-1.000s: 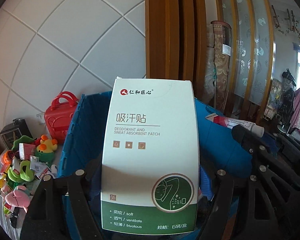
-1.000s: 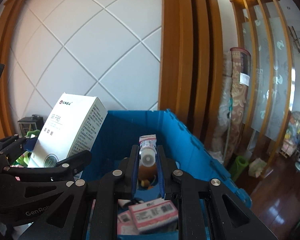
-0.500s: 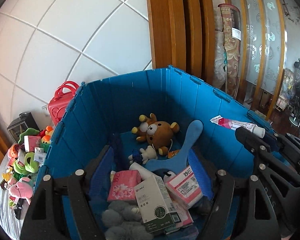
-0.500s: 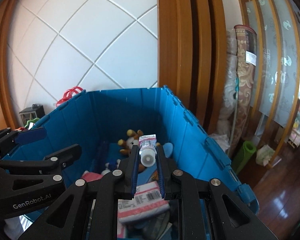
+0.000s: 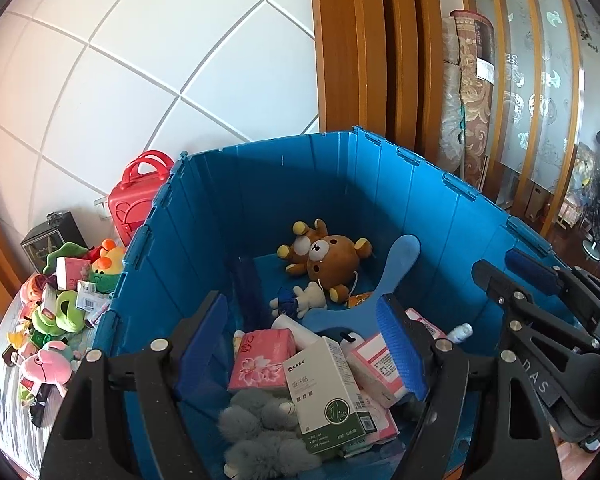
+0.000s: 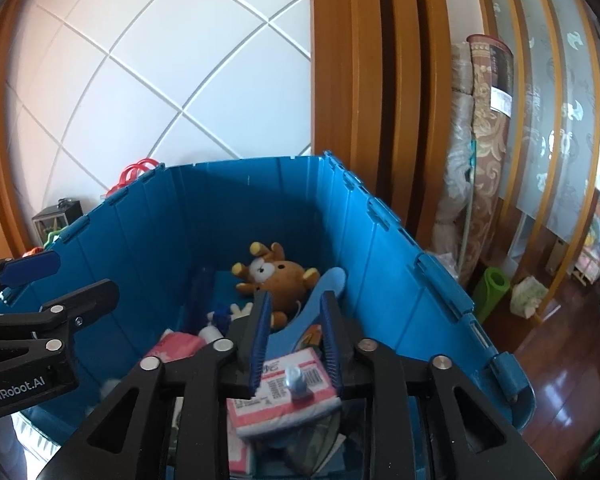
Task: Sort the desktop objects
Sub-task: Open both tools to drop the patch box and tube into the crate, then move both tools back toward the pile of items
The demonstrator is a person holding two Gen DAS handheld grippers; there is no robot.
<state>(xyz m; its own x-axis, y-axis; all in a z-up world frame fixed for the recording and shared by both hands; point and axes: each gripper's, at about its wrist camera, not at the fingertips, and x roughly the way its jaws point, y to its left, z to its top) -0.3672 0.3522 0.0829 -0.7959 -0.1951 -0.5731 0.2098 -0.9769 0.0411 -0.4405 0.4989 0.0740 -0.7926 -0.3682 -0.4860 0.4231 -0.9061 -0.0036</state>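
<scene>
A blue crate (image 5: 204,216) (image 6: 396,280) stands open below both grippers. In it lie a brown bear plush (image 5: 332,260) (image 6: 288,280), a blue paddle (image 5: 396,264), a pink tissue pack (image 5: 260,360), a grey plush (image 5: 260,428) and the white-green patch box (image 5: 324,392). My left gripper (image 5: 302,304) (image 6: 60,280) hangs open and empty over the crate. My right gripper (image 6: 296,296) (image 5: 512,272) is opening, with nothing pressed between its pads. The small tube (image 6: 296,378) (image 5: 460,332) is loose below them, over a pink-white pack (image 6: 280,400).
Left of the crate the table holds a red toy case (image 5: 136,200), a dark box (image 5: 48,236) and a heap of plush toys and small packs (image 5: 64,304). Behind are a white tiled wall and wooden posts (image 6: 352,80). Rolled carpets (image 6: 484,140) and wooden floor lie to the right.
The left gripper let go of the white-green box, which now lies in the crate. The right gripper sank over the crate, its jaws parted and the tube dropped out.
</scene>
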